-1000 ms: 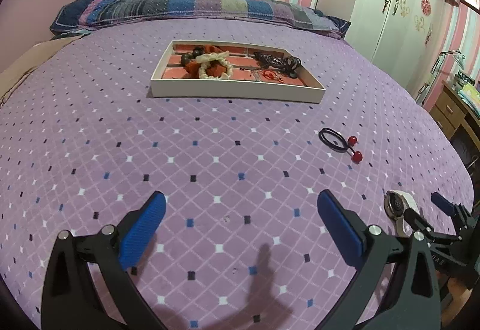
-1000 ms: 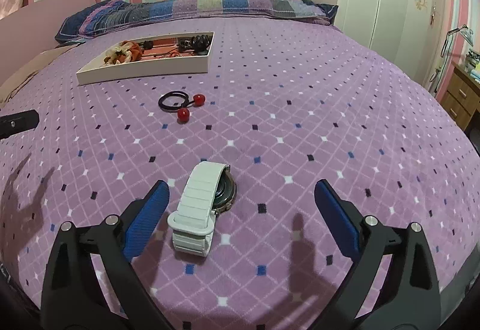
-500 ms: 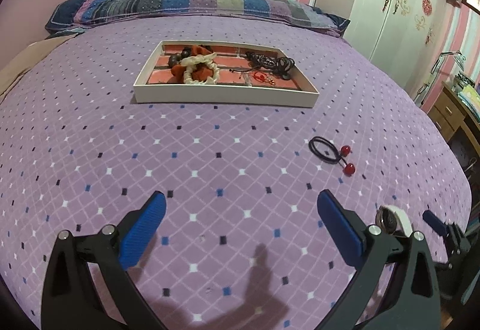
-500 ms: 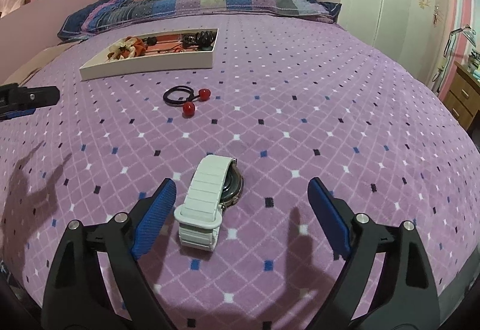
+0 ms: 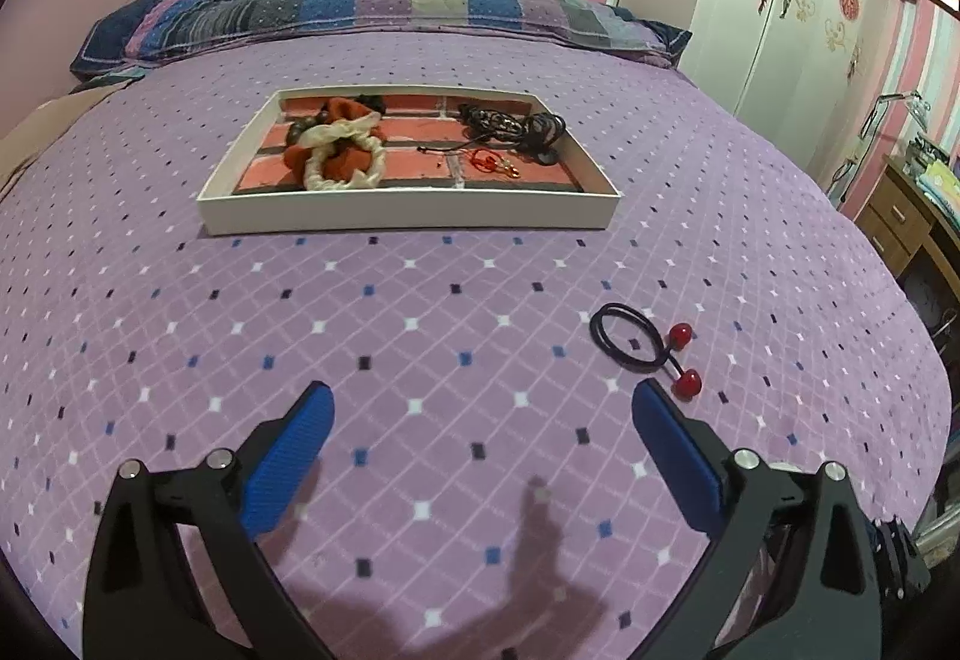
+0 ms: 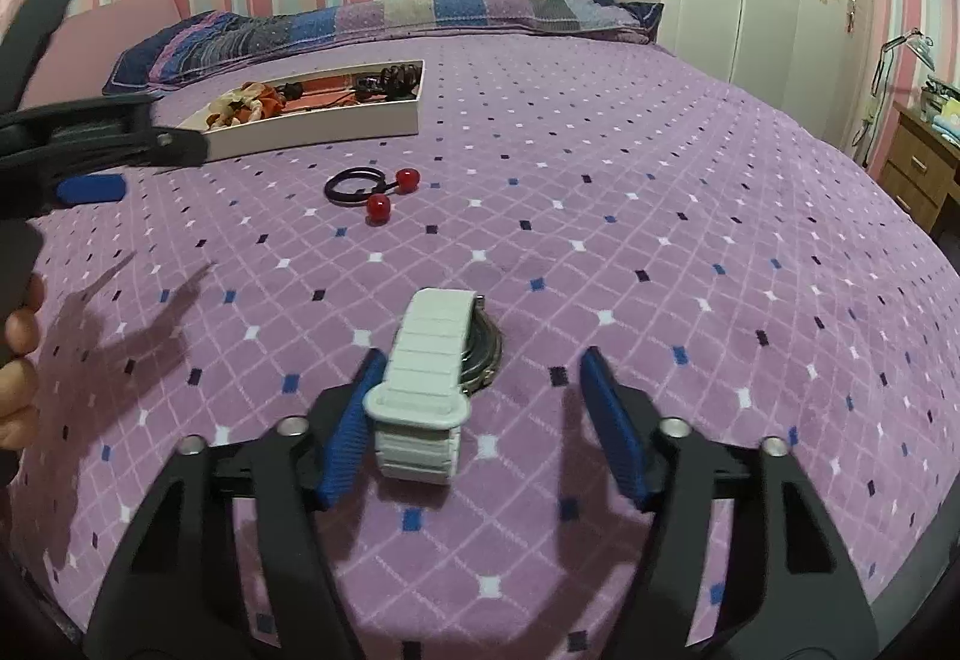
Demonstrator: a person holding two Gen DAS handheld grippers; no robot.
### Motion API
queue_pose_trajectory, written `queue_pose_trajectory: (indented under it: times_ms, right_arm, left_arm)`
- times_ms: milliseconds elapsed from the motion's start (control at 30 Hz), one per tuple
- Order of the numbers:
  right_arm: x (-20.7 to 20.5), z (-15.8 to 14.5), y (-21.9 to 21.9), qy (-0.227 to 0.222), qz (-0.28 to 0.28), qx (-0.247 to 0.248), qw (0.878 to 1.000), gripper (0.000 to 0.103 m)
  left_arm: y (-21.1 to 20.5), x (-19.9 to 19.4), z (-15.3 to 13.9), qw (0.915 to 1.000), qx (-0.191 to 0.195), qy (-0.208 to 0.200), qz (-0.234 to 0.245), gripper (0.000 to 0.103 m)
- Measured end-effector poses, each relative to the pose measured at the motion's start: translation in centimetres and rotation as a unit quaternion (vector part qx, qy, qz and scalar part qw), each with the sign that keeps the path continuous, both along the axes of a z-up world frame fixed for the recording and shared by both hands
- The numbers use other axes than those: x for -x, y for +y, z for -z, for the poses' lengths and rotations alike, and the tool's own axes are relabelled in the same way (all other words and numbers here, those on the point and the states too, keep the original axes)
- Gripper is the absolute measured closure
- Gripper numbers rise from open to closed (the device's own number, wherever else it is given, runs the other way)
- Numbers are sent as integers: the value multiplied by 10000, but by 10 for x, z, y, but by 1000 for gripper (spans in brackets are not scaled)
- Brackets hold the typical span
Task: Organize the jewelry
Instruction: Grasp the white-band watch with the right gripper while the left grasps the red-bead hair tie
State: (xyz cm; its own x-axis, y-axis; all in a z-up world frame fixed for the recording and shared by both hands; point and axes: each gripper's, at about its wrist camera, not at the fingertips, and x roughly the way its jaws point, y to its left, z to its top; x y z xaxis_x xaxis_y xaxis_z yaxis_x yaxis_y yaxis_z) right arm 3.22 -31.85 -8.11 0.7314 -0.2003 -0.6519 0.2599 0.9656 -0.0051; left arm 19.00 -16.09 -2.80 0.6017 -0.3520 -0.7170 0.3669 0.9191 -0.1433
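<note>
A white-strapped watch lies on the purple bedspread between the fingers of my right gripper, which is open around it; its left pad is close beside the strap. A black hair tie with two red beads lies farther off; it also shows in the left wrist view. A white tray holding scrunchies, cords and red pieces sits mid-bed; it also shows in the right wrist view. My left gripper is open and empty above the bedspread, left of the hair tie.
A striped pillow lies along the head of the bed. A white wardrobe and a wooden drawer unit stand to the right. The bed edge curves away on the right side.
My right gripper has moved forward around the watch and its fingers have narrowed. My left gripper has moved nearer the tray and the hair tie.
</note>
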Motion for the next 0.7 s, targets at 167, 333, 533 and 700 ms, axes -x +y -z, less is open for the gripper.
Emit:
queue_pose_trajectory:
  times_ms: [167,333,533,700]
  right_arm:
    - [-5,3,3,34,-68,85,9999,48]
    - [-8,6,0,50,-62,38,10000,49]
    - [-11,8,1,38,-68,26,10000,49]
    - [-11,7,1,22,-90,-79,9999,55]
  left_arm:
    - [-14,-14,7,9995,116,274,64,15]
    - [-38,-26,12,9996,-13,206,187,15]
    - [-65,-41,29,9987,-345,282,245,23]
    - [-78,-51,47,9971,-587,390,301,39]
